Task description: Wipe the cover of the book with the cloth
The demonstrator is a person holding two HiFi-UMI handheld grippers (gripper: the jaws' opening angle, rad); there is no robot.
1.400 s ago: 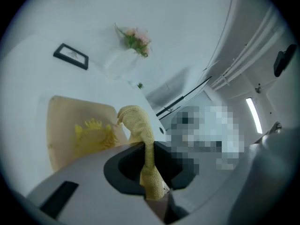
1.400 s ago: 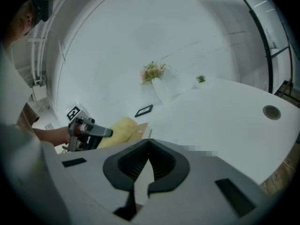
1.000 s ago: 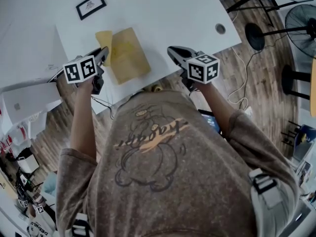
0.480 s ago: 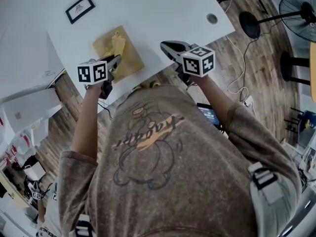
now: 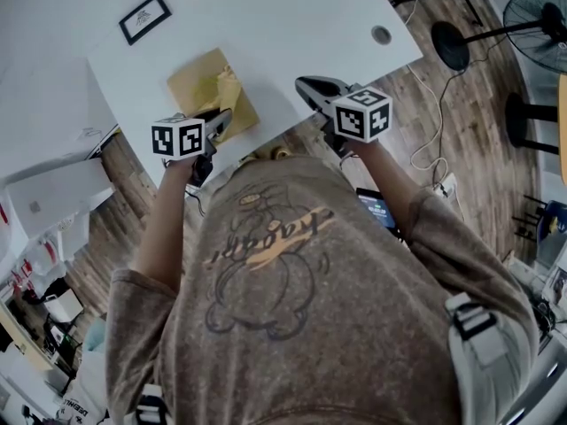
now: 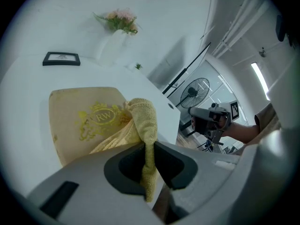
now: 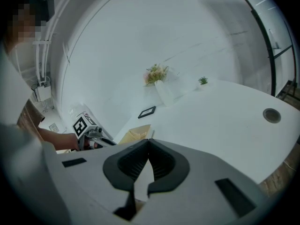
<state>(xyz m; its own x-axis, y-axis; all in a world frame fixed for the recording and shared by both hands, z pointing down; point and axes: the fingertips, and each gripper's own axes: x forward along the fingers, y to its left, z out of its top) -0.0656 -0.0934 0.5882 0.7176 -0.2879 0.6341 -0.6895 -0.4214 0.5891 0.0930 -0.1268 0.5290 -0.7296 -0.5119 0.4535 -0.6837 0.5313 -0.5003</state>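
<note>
A tan book with a gold crest lies flat on the white table, near its front edge. My left gripper is shut on a yellow cloth, which drapes from the jaws onto the near right part of the cover. My right gripper hovers over the table's front edge to the right of the book, shut, with nothing in it. In the right gripper view the book shows just past the jaws.
A small black picture frame lies at the table's far left. A vase of flowers stands at the back. A round cable hole sits at the right. Black fan stands occupy the wooden floor on the right.
My left gripper has drawn back toward the book's near right corner, dragging the cloth across the cover. The right gripper has stayed nearly still.
</note>
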